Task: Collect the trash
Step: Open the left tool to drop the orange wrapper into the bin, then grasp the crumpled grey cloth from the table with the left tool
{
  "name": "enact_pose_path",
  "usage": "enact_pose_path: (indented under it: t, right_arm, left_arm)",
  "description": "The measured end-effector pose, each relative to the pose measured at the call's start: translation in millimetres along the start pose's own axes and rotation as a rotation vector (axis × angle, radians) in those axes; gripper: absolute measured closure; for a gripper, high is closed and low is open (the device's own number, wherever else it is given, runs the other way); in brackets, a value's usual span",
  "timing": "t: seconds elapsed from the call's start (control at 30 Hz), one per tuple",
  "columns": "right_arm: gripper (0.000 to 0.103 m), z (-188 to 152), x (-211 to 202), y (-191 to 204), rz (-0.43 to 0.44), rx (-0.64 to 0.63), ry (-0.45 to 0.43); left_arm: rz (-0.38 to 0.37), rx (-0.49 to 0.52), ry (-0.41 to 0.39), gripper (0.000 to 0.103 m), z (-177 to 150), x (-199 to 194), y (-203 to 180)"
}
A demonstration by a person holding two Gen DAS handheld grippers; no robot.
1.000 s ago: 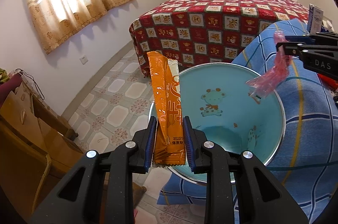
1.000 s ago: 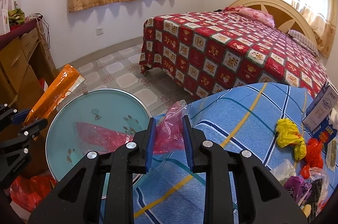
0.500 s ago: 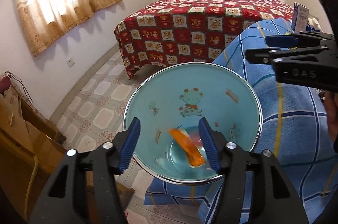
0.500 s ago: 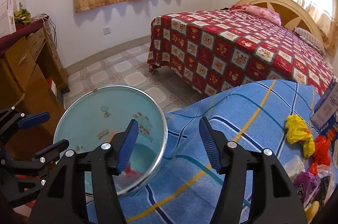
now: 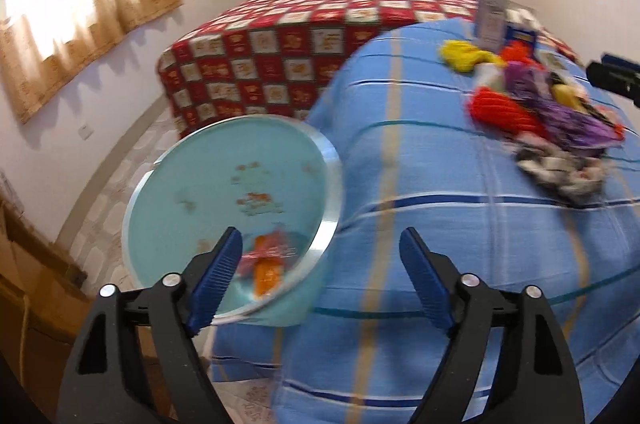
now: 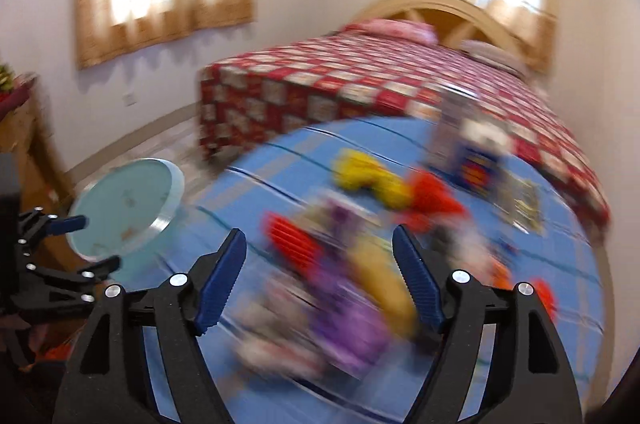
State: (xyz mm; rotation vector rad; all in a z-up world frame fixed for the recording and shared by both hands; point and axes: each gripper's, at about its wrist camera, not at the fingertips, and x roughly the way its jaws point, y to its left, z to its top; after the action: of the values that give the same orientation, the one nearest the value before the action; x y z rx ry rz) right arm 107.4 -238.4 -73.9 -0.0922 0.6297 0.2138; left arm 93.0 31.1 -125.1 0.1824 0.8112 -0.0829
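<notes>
Left wrist view: my left gripper [image 5: 320,276] has just been opening, fingers released with nothing between them; the orange wrapper [image 5: 267,274] and a pink one [image 5: 272,251] lie in the teal bin [image 5: 332,183] beside the blue-clothed tabletop [image 5: 420,183]. Next I'd steer toward the trash pile [image 5: 540,119], well apart. Right wrist view: my right gripper [image 6: 318,276] has also just been opening and is empty, with the blurred pile [image 6: 360,264] just ahead; I'd slow down and single out one piece before closing.
</notes>
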Motion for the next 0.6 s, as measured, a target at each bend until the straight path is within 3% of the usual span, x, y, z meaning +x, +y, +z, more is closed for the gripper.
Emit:
enact_pose_path:
  t: [0.33,0.6]
  right_arm:
    - [0.026,-83,-48,-108,-0.185,0.175,0.044]
    - [0.023,-107,-60,-152,-0.235,0.287,0.017]
  left_arm:
    - [-0.112,0.088,-0.099,0.009,23,-32,-100]
    - [-0.135,0.154,-0.082,0.006,28,-16,-160]
